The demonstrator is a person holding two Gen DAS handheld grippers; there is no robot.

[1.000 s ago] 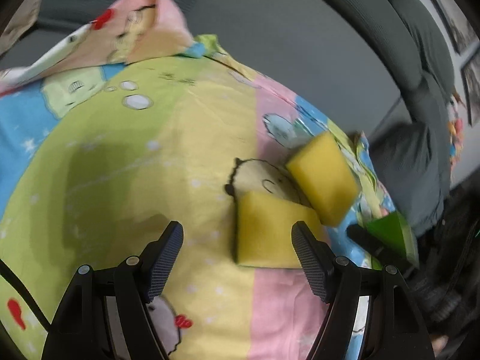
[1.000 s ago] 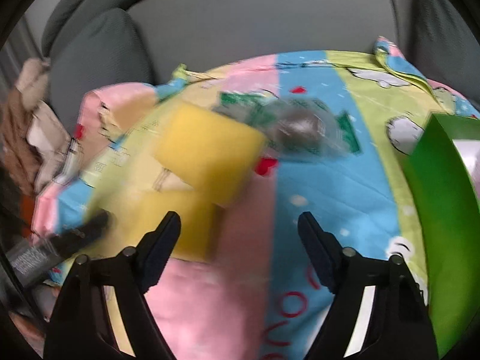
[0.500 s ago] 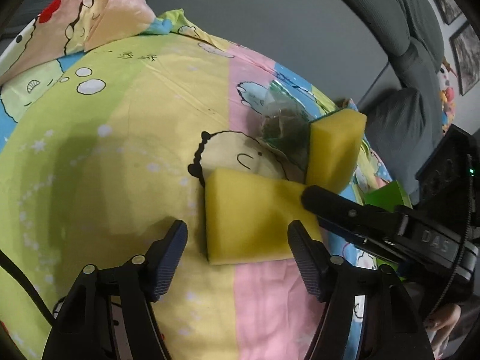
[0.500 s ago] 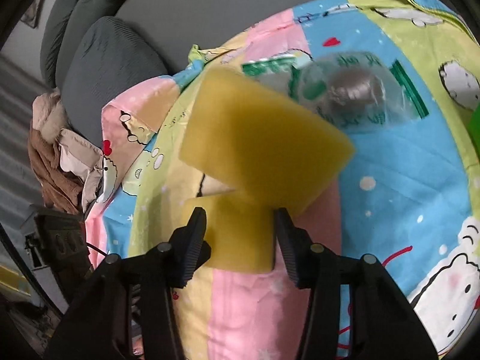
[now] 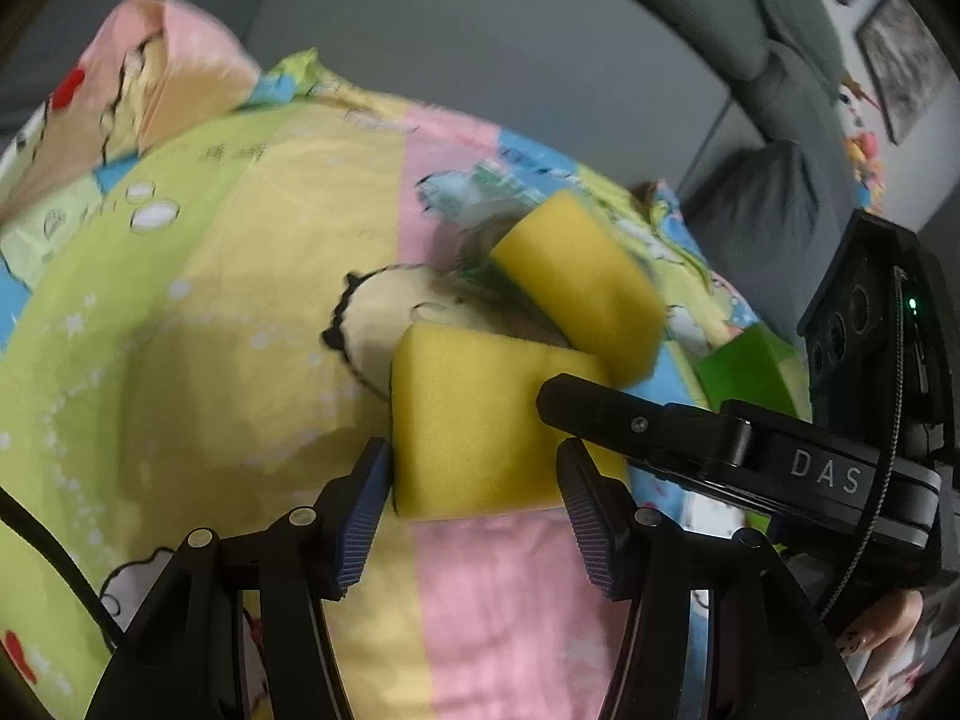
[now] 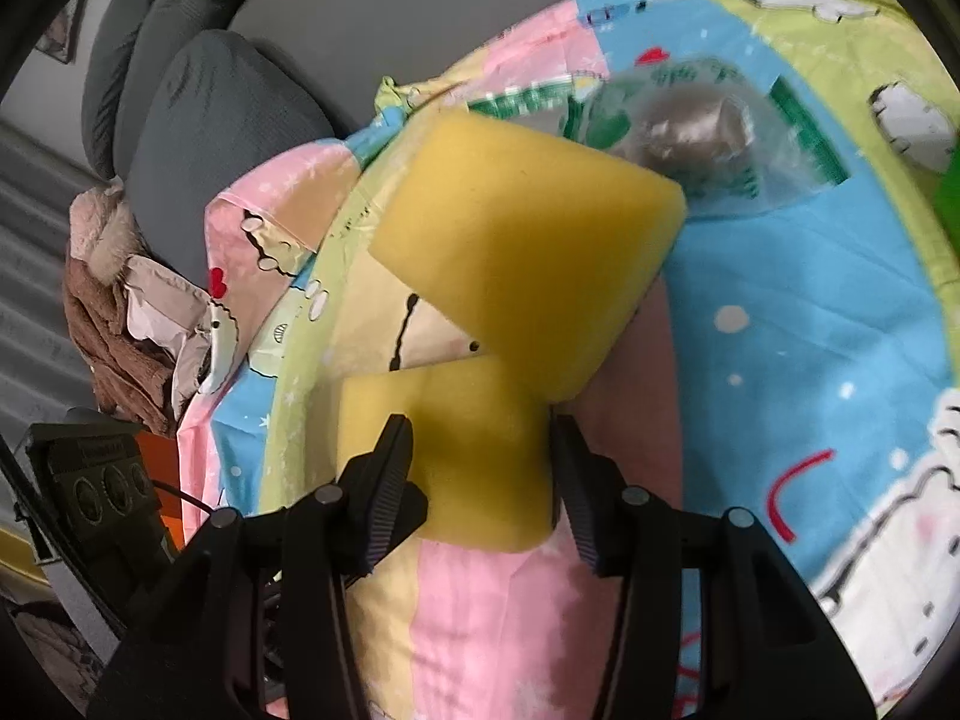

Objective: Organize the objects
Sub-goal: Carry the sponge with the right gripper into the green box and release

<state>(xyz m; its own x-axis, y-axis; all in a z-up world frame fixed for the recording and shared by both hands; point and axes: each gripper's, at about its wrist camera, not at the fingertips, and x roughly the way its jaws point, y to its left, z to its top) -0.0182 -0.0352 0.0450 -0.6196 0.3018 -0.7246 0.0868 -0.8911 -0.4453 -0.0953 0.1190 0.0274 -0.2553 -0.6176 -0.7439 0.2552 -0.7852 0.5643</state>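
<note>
Two yellow sponges are over a cartoon-print sheet (image 5: 198,276). My left gripper (image 5: 474,486) has closed around the near sponge (image 5: 474,420), which lies on the sheet; the pads touch its sides. My right gripper (image 6: 480,468) is shut on the other sponge (image 6: 522,276) and holds it tilted above the sheet. In the left wrist view that held sponge (image 5: 582,294) hangs just past the near one, with a right finger (image 5: 630,420) crossing in front. The lying sponge (image 6: 456,456) shows under the held one in the right wrist view.
A clear plastic bag with green print and a dark lump (image 6: 696,126) lies behind the sponges. A green box (image 5: 750,360) sits at the right. Grey sofa cushions (image 6: 210,108) ring the sheet. Brown clothes (image 6: 114,312) are piled at the left.
My right gripper closed on one sponge and lifted it off the sheet. My left gripper moved forward and closed around the other sponge.
</note>
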